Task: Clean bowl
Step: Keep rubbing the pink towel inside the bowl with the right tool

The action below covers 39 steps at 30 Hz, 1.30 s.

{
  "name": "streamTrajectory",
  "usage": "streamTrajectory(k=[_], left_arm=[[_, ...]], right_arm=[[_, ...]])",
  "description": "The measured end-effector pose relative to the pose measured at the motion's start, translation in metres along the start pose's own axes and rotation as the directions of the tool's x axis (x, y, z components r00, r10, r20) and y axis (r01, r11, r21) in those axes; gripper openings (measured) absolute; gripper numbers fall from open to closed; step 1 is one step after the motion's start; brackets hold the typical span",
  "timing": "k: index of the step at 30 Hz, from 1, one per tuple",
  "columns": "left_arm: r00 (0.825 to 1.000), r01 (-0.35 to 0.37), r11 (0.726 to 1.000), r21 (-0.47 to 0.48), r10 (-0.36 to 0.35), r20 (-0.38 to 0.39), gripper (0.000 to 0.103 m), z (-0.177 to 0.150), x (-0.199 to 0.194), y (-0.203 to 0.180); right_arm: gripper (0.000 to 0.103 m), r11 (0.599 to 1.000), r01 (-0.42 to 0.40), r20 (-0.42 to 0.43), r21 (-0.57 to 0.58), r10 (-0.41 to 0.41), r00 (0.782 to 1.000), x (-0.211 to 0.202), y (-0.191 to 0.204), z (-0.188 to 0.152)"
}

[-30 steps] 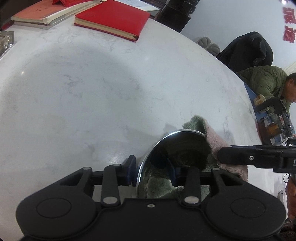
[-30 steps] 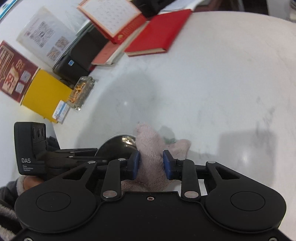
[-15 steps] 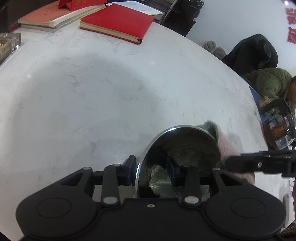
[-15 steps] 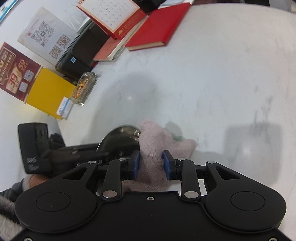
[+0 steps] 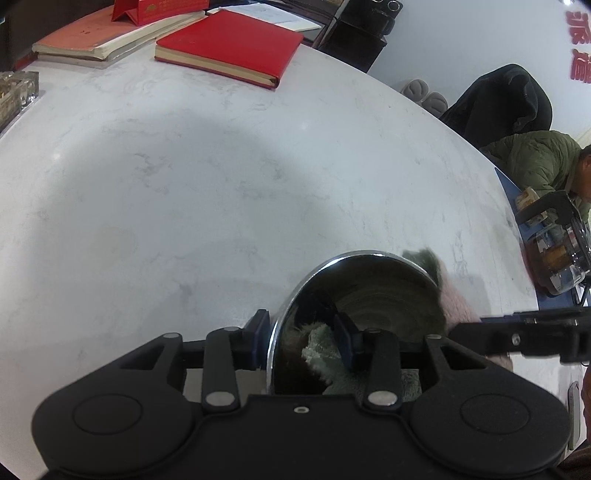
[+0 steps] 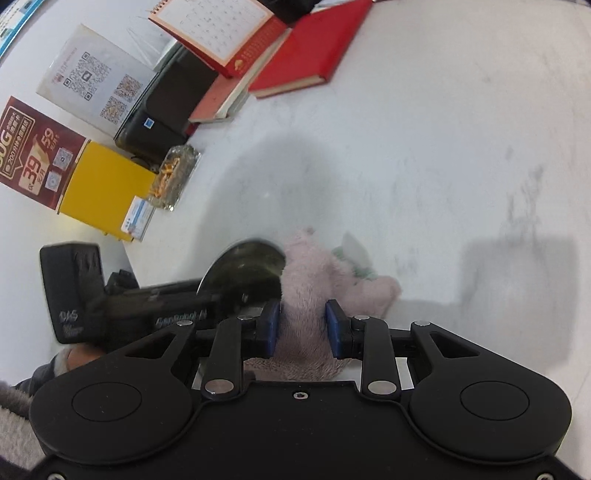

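A shiny steel bowl (image 5: 384, 295) is tilted on its side, and my left gripper (image 5: 303, 341) is shut on its rim, one pad outside and one inside. A fluffy pink and green cloth (image 6: 306, 295) is bunched between the pads of my right gripper (image 6: 302, 325), which is shut on it. The cloth (image 5: 458, 299) presses against the bowl's right edge and a green part lies inside the bowl. In the right wrist view the bowl (image 6: 245, 269) shows just left of the cloth, with the left gripper's black body beside it.
The white marble table (image 5: 184, 184) spreads ahead. A red book (image 5: 229, 48) and a stack of books (image 5: 110, 33) lie at the far edge. A glass ashtray (image 6: 173, 177), a yellow box (image 6: 99, 188), a desk calendar (image 6: 221, 29) and a black device stand left. A person in a green jacket (image 5: 535, 158) sits right.
The bowl has turned so that more of its inside faces the left camera. The cloth has slid along the bowl's right edge, and the right gripper sits a little lower in the left view.
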<state>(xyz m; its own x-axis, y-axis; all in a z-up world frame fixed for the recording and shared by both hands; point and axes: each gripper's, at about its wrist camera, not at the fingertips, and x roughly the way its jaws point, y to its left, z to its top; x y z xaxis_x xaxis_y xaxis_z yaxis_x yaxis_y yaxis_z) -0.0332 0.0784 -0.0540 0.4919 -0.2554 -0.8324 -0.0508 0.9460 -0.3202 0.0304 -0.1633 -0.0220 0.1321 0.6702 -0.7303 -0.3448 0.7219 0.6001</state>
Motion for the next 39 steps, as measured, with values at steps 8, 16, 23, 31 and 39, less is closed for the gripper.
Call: streamTrajectory(k=[8, 16, 23, 31, 39], left_arm=[[1.0, 0.011, 1.0, -0.027, -0.011, 0.009, 0.035, 0.001, 0.001, 0.004], [1.0, -0.011, 1.0, 0.01, 0.011, 0.015, 0.032, -0.001, -0.001, 0.002], [1.0, -0.017, 1.0, 0.015, 0.016, 0.021, 0.035, 0.0, -0.001, 0.004], [1.0, -0.016, 0.999, 0.04, 0.016, 0.01, 0.035, -0.001, -0.001, 0.001], [1.0, -0.003, 1.0, 0.001, 0.003, 0.015, 0.038, -0.003, -0.003, 0.005]], right_arm=[[0.027, 1.0, 0.024, 0.019, -0.019, -0.024, 1.0, 0.019, 0.001, 0.01], [0.027, 0.996, 0.077, 0.003, -0.039, -0.077, 0.997, 0.014, 0.014, 0.001], [0.027, 0.995, 0.08, 0.001, -0.054, -0.08, 0.997, 0.017, 0.014, 0.005], [0.027, 0.995, 0.078, 0.067, -0.06, -0.074, 0.995, 0.01, 0.023, 0.01], [0.027, 0.993, 0.095, 0.006, -0.073, -0.095, 0.995, 0.012, 0.029, -0.006]])
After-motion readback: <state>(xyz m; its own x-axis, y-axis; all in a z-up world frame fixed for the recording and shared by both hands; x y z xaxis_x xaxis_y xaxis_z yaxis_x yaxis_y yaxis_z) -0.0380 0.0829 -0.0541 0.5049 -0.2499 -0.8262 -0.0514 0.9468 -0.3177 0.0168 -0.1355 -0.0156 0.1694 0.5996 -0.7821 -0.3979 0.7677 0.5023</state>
